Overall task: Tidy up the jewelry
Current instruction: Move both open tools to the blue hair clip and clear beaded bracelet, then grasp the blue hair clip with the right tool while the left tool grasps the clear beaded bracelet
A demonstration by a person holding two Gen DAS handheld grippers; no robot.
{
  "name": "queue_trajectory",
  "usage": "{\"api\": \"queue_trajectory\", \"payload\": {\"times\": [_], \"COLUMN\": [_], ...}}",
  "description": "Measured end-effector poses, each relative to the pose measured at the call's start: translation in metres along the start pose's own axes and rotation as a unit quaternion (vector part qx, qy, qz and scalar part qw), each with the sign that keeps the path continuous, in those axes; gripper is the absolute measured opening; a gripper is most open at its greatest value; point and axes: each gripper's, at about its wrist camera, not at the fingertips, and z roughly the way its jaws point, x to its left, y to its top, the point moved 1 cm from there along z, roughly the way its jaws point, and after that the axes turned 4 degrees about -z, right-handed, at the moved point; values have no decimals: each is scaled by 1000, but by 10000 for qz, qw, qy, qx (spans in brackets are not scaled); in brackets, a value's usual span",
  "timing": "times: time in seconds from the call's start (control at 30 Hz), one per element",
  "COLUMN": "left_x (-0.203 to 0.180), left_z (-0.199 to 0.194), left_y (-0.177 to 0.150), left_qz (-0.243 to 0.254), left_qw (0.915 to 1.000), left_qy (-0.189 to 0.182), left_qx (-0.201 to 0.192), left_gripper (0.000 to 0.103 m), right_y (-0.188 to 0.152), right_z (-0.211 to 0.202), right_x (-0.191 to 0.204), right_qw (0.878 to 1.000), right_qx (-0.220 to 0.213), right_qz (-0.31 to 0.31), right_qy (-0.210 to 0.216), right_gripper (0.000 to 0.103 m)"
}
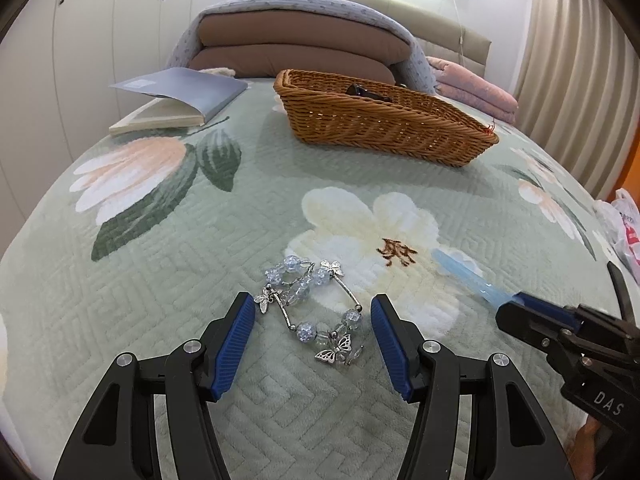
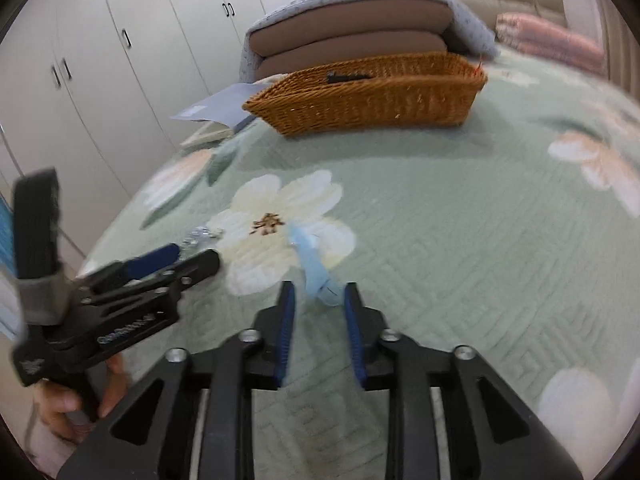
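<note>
A beaded bracelet (image 1: 310, 308) with pale blue crackle beads and silver butterfly charms lies on the green floral bedspread. My left gripper (image 1: 313, 310) is open, its blue pads on either side of the bracelet, not touching it. A light blue hair clip (image 2: 316, 270) lies on the white flower print; in the left wrist view (image 1: 468, 276) it shows at the right. My right gripper (image 2: 319, 292) is open with the clip's near end between its pads. A wicker basket (image 1: 384, 120) stands further back, with a dark item inside (image 1: 366, 91).
An open book (image 1: 180, 98) lies left of the basket (image 2: 368, 92). Folded brown cushions under a blue quilt (image 1: 300, 36) and pink bedding (image 1: 476, 84) sit at the headboard. A plastic bag (image 1: 624, 228) is at the right bed edge. White wardrobes stand at left.
</note>
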Motion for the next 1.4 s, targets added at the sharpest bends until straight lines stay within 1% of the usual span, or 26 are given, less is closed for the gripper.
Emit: {"api": "queue_trajectory", "payload": {"times": [0.03, 0.07, 0.1, 0.2, 0.27, 0.3, 0.33, 0.37, 0.4, 0.47, 0.53, 0.57, 0.7, 0.77, 0.8, 0.83, 0.9, 0.93, 0.97, 1.0, 1.03, 1.07, 1.2, 1.23, 1.27, 1.4], "left_x": [0, 0, 0, 0, 0, 0, 0, -1, -1, -1, -1, 0, 4, 4, 2, 1, -2, -4, -5, -6, -6, -6, -3, -1, -1, -2], "left_z": [0, 0, 0, 0, 0, 0, 0, 0, 0, 0, 0, 0, -1, 0, 0, 1, 2, 2, 2, 1, -1, -1, -7, -11, -14, -21], "left_y": [0, 0, 0, 0, 0, 0, 0, 0, 0, 0, 0, 0, 0, 0, 0, 0, 0, 0, -1, -1, -1, -2, -3, -3, -3, -3], "left_qz": [5, 5, 9, 23, 22, 22, 23, 28, 34, 49, 41, 32, -51, -34, 7, 39, 126, 156, 177, 199, 221, 228, 151, 122, 117, 126], "left_qw": [10000, 10000, 10000, 10000, 10000, 10000, 10000, 10000, 10000, 10000, 10000, 10000, 9999, 9999, 10000, 10000, 9999, 9997, 9996, 9995, 9995, 9995, 9997, 9992, 9987, 9976], "left_qy": [2, 4, 6, 12, 8, 9, 9, 11, 17, 17, -6, -25, -139, -116, -56, -7, 111, 168, 211, 241, 210, 180, -55, -288, -407, -550], "left_qx": [-1, -5, -4, -3, -3, -4, -4, -4, -4, -4, -4, -4, -13, -12, -14, -14, -22, -32, -46, -71, -120, -135, -201, -241, -281, -407], "left_gripper": [62, 62, 62, 62, 62, 62, 62, 62, 62, 62, 62, 62, 62, 62, 62, 62, 62, 59, 50, 44, 28, 20, 13, 8, 8, 8], "right_y": [0, -1, -1, -3, -5, -5, -4, -3, -1, 3, 8, 9, 14, 14, 13, 12, 10, 10, 9, 9, 8, 9, 9, 9, 9, 11], "right_z": [-1, -2, -2, -1, -3, -4, -6, -7, -8, -8, 1, 6, 19, 22, 23, 24, 23, 22, 22, 21, 19, 18, 9, 5, 1, -5], "right_x": [-3, -6, -8, -13, -15, -14, -13, -8, -5, 1, 7, 7, 14, 17, 19, 21, 22, 22, 22, 21, 19, 18, 14, 13, 13, 12], "right_qw": [9995, 9986, 9979, 9980, 9979, 9982, 9988, 9997, 9999, 9997, 9989, 9982, 9946, 9927, 9914, 9909, 9907, 9907, 9909, 9914, 9920, 9926, 9946, 9949, 9949, 9950], "right_qx": [20, 35, 47, 91, 36, 14, 1, -12, -30, -40, 169, 277, 374, 376, 346, 321, 257, 234, 205, 185, 162, 140, -65, -156, -220, -343], "right_qz": [173, 301, 401, 513, 544, 497, 408, 234, 98, -174, -400, -480, -860, -983, -1057, -1100, -1109, -1101, -1079, -1047, -1004, -968, -839, -821, -815, -769], "right_qy": [274, 434, 506, 347, 364, 342, 271, 115, -8, -157, -163, -243, -447, -580, -687, -708, -748, -765, -780, -769, -744, -725, -610, -562, -546, -529], "right_gripper": [16, 16, 16, 16, 16, 18, 27, 33, 42, 44, 44, 44, 43, 36, 25, 14, 14, 14, 14, 14, 14, 14, 14, 14, 14, 14]}}
